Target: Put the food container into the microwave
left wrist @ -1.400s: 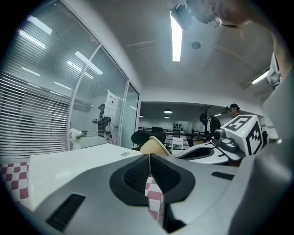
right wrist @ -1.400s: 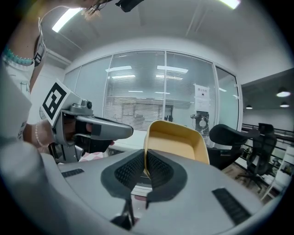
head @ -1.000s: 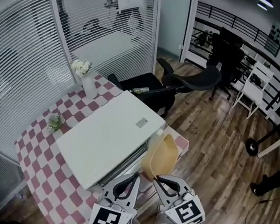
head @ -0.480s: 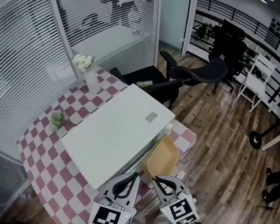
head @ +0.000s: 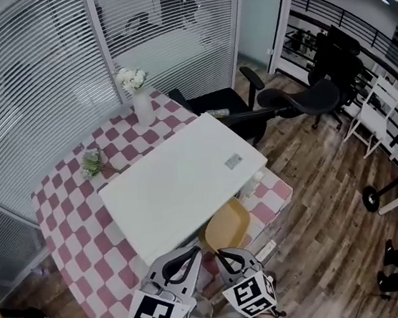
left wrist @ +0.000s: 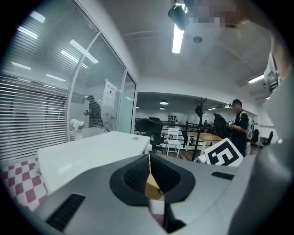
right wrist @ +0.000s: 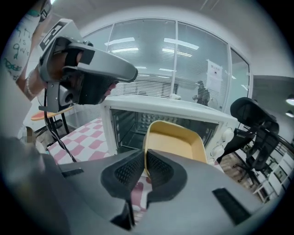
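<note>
In front of the open white microwave [right wrist: 183, 110] on the checkered table [head: 71, 228], the right gripper [right wrist: 145, 158] pinched the near rim of the yellow food container [right wrist: 174, 140]. The left gripper's [left wrist: 149, 158] 2 jaws were closed together, holding nothing.

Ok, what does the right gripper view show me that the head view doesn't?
Only the right gripper view: the microwave cavity standing open, its front knobs, and the right gripper shut on the rim of the yellow food container.
Only the head view: the microwave's white top, the vase of white flowers and the office chairs.
Both: the food container, the microwave and the checked tablecloth.
</note>
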Demonstrator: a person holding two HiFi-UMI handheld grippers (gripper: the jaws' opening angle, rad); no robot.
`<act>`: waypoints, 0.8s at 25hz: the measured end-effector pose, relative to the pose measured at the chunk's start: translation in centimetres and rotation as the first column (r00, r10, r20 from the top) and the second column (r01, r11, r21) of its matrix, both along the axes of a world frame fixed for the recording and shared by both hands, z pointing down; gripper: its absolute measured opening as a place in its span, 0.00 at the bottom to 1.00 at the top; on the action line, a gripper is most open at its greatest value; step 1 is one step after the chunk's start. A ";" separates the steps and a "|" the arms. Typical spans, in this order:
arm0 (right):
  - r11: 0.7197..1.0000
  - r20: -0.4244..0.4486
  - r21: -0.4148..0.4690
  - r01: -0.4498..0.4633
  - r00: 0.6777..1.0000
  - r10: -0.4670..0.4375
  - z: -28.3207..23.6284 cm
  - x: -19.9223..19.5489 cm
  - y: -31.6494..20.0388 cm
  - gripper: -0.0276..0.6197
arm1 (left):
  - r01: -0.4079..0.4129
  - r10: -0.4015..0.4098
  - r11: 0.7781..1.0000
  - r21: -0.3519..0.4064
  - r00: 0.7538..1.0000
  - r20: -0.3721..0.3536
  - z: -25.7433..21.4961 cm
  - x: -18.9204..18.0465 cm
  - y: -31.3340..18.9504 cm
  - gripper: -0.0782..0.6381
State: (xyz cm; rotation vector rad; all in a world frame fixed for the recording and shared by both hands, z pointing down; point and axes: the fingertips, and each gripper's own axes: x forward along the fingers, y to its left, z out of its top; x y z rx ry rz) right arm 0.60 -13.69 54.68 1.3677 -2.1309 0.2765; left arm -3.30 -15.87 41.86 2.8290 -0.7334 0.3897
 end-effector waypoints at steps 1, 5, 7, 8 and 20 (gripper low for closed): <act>1.000 -0.003 -0.006 0.010 1.000 -0.010 0.3 -0.3 -0.2 0.06 | 0.004 -0.004 1.000 0.000 1.000 -0.001 0.0 -0.2 0.0 0.13; 0.998 -0.013 -0.027 0.056 0.998 -0.056 1.2 -1.6 -1.2 0.06 | 0.027 -0.027 1.000 0.000 1.000 -0.004 0.0 -1.2 -0.2 0.13; 0.996 -0.024 -0.032 0.078 0.997 -0.078 1.6 -2.2 -1.8 0.06 | 0.038 -0.038 0.999 -0.001 0.999 0.001 0.0 -1.8 -0.2 0.13; 0.995 -0.032 -0.033 0.089 0.995 -0.090 1.8 -2.5 -2.2 0.06 | 0.046 -0.046 0.999 0.000 0.999 0.001 0.0 -2.1 -0.3 0.13; 0.975 -0.167 -0.010 0.221 0.961 -0.219 3.5 -6.0 -6.1 0.06 | 0.171 -0.171 0.985 -0.002 0.985 0.002 0.2 -6.8 -0.9 0.13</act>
